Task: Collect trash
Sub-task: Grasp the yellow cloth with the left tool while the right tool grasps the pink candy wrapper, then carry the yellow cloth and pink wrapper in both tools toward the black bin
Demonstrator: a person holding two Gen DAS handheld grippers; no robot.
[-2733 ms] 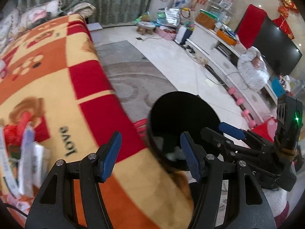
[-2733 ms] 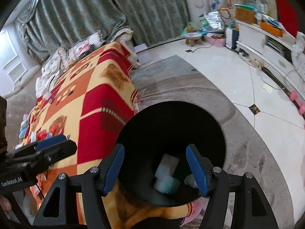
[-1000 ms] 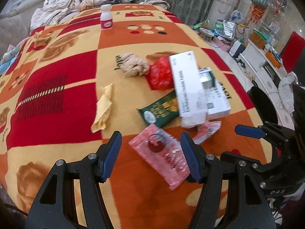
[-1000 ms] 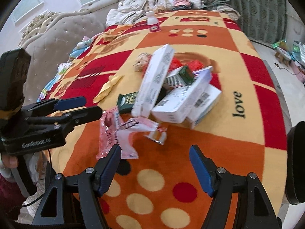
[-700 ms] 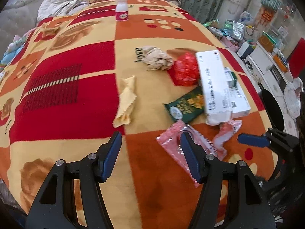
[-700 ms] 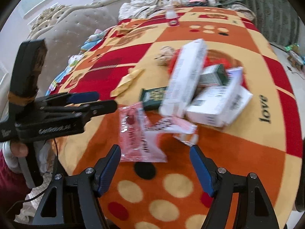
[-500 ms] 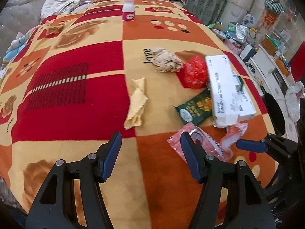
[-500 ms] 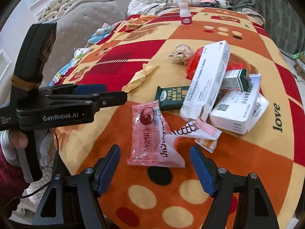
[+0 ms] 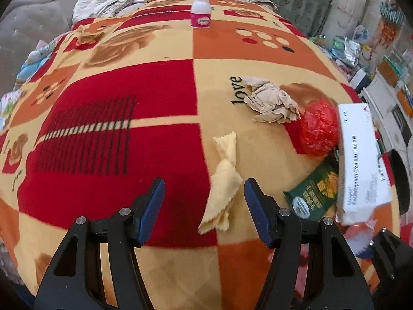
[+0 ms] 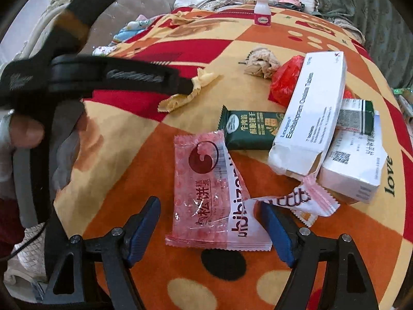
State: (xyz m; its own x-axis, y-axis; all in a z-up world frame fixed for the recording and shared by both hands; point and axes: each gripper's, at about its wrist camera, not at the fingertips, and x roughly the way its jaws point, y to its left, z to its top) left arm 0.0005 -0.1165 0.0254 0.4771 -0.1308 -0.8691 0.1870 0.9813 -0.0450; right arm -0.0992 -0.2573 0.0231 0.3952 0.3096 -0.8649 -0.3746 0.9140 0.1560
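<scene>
Left wrist view has the left tool (image 9: 204,199) hanging open over the patchwork red, orange and cream blanket (image 9: 108,98), nothing gripped. A crinkly pale yellow wrapper (image 9: 223,183) lies on the blanket between its blue pads, nearer the right one, but the pads aren't touching it. Further toward the blanket's far edge sit a crumpled beige paper wad (image 9: 271,103) and, touching it, a scrunched red plastic bag (image 9: 318,129). A small white bottle with a pink label (image 9: 200,9) stands upright near the far edge, well apart from the rest. A long white tablet carton (image 9: 361,160) runs along the right edge, resting over one end of a dark green snack packet (image 9: 313,193).

Right wrist view shows what that one mostly misses: a clear pink biscuit wrapper (image 10: 204,188) lying flat between the open pads of the right tool (image 10: 209,230), whose jaws have just been opening wider, holding nothing. A torn pink and white wrapper (image 10: 296,199) pokes out from under the carton's open end. Behind the carton there's a second white box (image 10: 353,165) with a small green and white box (image 10: 356,116) on top. The left tool's black arm cuts across this view and hides part of the yellow wrapper. A black bin rim (image 9: 401,180) peeks past the blanket's right edge in the left view only.
</scene>
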